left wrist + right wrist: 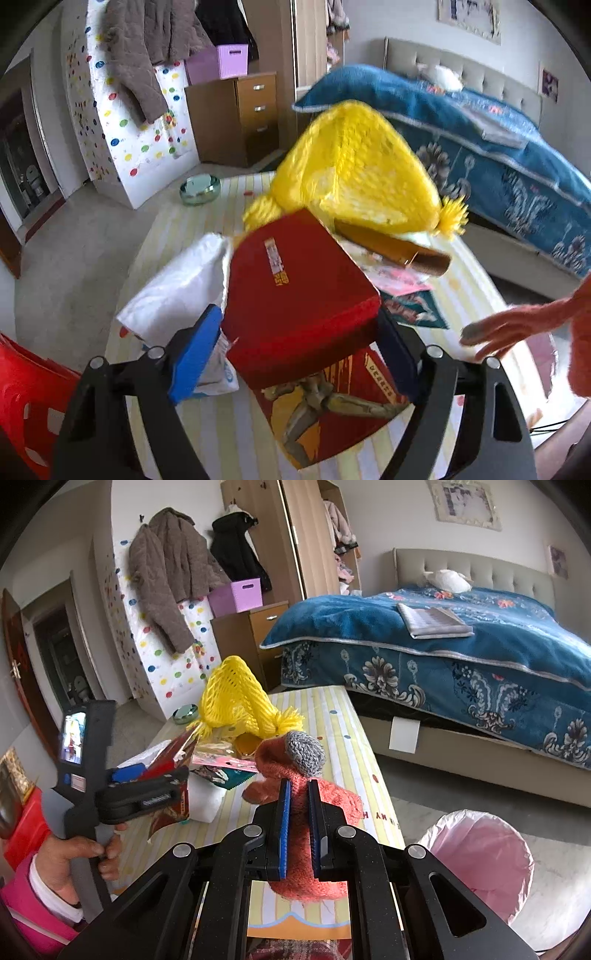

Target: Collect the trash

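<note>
My left gripper (pixel 295 350) is shut on a red box (pixel 299 295) and holds it tilted above the striped table (pixel 207 424). The same gripper shows in the right wrist view (pixel 147 775). My right gripper (pixel 298 827) is shut on an orange knitted sock (pixel 314 801) with a grey heel, over the table's near end. A yellow foam net (pixel 354 170), a brown cardboard tube (pixel 395 247), a white bag (pixel 177 288), and printed wrappers (pixel 332 402) lie on the table. The sock's toe shows in the left wrist view (pixel 517 325).
A bin with a pink liner (pixel 480 853) stands on the floor right of the table. A glass ashtray (pixel 199 188) sits at the table's far end. A red plastic stool (pixel 26 398) is at the left. A bed with a blue cover (pixel 461 638) is beyond.
</note>
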`<state>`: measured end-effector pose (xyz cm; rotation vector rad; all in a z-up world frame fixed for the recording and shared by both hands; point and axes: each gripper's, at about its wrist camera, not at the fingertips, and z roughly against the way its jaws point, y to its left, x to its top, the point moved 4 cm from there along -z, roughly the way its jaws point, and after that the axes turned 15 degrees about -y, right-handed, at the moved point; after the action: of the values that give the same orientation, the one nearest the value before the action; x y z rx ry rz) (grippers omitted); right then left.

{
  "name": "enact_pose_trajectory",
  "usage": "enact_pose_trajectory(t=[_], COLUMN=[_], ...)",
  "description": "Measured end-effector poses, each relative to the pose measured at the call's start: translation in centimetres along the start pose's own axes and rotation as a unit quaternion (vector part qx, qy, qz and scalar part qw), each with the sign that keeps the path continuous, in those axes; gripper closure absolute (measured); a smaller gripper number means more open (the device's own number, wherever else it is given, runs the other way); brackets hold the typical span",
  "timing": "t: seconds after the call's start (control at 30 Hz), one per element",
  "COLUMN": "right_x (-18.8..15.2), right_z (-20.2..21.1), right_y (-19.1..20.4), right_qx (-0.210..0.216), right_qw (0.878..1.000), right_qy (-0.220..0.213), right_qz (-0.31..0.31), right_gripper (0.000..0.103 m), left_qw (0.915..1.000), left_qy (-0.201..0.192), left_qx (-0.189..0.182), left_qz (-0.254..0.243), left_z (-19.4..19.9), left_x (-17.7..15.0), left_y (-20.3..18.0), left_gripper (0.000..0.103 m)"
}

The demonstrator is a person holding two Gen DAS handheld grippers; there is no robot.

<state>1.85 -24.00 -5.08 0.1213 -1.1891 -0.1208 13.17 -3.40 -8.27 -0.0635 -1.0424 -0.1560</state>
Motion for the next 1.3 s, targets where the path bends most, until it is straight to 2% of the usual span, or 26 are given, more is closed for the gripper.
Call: enact_pose_trajectory(t=[0.37,0.63,0.77,0.9,1.07,1.3], right_x=[2.4,3.5,3.5,2.8,1.5,-0.6], right_z=[2.0,3.8,5.1,6.6,8.7,10.3], right_y=[-0.2,-0.9,-2.3,-4.8,-9.6,-16.2], right_qx=[-0.014,-0.027,-0.049,-0.082,-0.139,-0.204], right_qw=[0.999,0.998,0.997,0.995,0.989,0.978], right_qy=[-0.042,-0.056,-0.060,-0.058,-0.048,-0.031], right_qz=[0.009,0.014,0.011,0.006,-0.010,-0.043], right_gripper=[0.094,0.094,0.094,0.094,0.094,0.094], left_qw=[0.9959,0.9913,0.9863,0.9777,0.9621,0.9419], left_qy=[-0.078,-0.096,-0.096,-0.089,-0.069,-0.030], left_qx=[-0.039,-0.086,-0.133,-0.190,-0.262,-0.327], left_qz=[0.025,0.025,0.011,-0.012,-0.034,-0.071], left_z=[6.8,9.8,10.6,10.3,9.0,6.1], left_x=[3.3,4.0,3.5,2.8,1.8,-0.2], left_y=[1.7,0.1,-3.3,-7.9,-14.8,-24.2], left_gripper=[0.025,0.025,0.024,0.024,0.024,0.024])
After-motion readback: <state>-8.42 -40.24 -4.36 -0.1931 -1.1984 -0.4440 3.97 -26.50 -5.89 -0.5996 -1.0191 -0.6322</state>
